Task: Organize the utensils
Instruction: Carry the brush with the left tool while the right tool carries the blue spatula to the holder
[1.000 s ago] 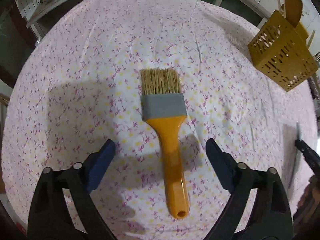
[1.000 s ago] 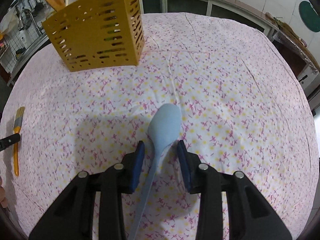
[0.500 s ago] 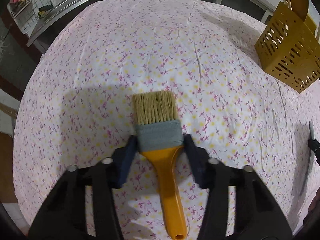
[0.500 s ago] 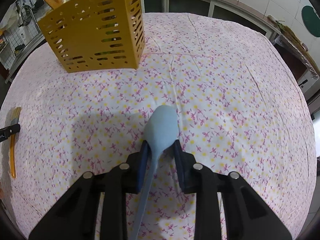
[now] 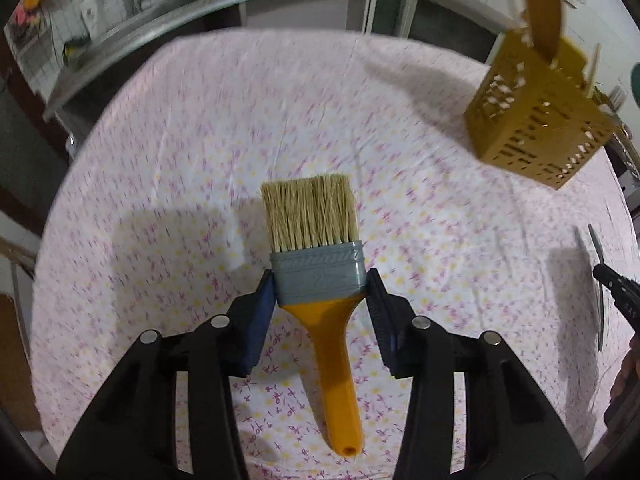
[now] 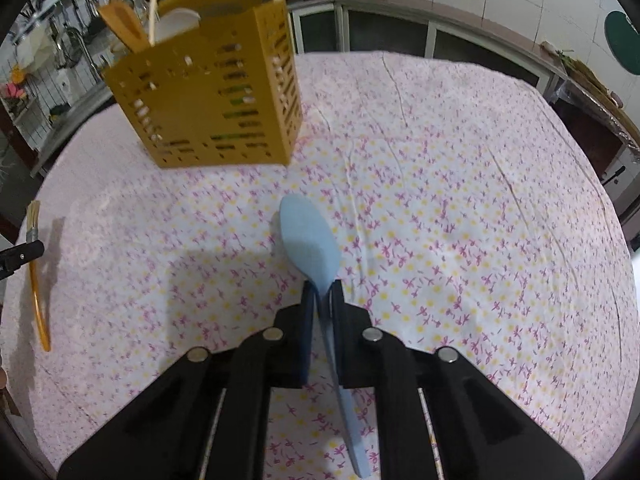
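While level above the cloth [image 5: 180, 152], left gripper [image 5: 320, 280] clamps brush [image 5: 318, 248] ferrule. Right gripper [image 6: 322, 296] pinches spoon [image 6: 310, 240] neck, holder [image 6: 208, 108] beyond.

The yellow slotted plastic utensil caddy [image 5: 536, 120] is smeared by motion blur in the left wrist view, so its contents cannot be told apart there. The pale blue plastic spoon [image 5: 596, 280] shows only as a thin edge-on sliver — the other gripper covers its middle. In the right wrist view the yellow-handled flat paintbrush [image 6: 35, 280] is tiny at the left rim, its ferrule hidden behind a black finger [image 6: 20, 254].
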The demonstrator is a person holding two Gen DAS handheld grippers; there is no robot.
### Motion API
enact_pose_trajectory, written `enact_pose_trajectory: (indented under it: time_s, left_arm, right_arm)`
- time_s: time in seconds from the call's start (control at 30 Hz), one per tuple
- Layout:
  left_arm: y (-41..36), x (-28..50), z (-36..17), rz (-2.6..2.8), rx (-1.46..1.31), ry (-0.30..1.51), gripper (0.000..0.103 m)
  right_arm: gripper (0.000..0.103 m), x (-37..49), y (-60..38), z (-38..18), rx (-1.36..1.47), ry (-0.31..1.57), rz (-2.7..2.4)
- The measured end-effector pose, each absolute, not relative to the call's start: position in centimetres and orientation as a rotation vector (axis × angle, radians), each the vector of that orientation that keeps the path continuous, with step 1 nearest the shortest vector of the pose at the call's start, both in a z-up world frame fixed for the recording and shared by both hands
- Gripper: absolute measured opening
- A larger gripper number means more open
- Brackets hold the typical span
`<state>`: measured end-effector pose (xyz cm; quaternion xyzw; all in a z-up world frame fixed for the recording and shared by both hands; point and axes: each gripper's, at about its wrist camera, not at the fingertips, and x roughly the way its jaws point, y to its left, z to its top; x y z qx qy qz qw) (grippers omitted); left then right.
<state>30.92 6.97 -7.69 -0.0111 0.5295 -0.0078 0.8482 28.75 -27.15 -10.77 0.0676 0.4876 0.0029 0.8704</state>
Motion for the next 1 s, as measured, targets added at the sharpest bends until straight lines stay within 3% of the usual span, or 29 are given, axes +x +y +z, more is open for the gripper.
enact_pose_trajectory:
  time_s: [0.23,1.0]
  left_arm:
    - [4.6,29.1,-4.0,-0.068,0.05,0.957,0.044]
    - [-0.7,29.4,0.4,-0.225,0.085,0.788,0.044]
  right_arm:
    - [0.009,27.4,-26.5,-8.9,0.156,0.921,0.032]
    - [0.009,28.3,-27.5,-5.2,0.277,0.694,0.081]
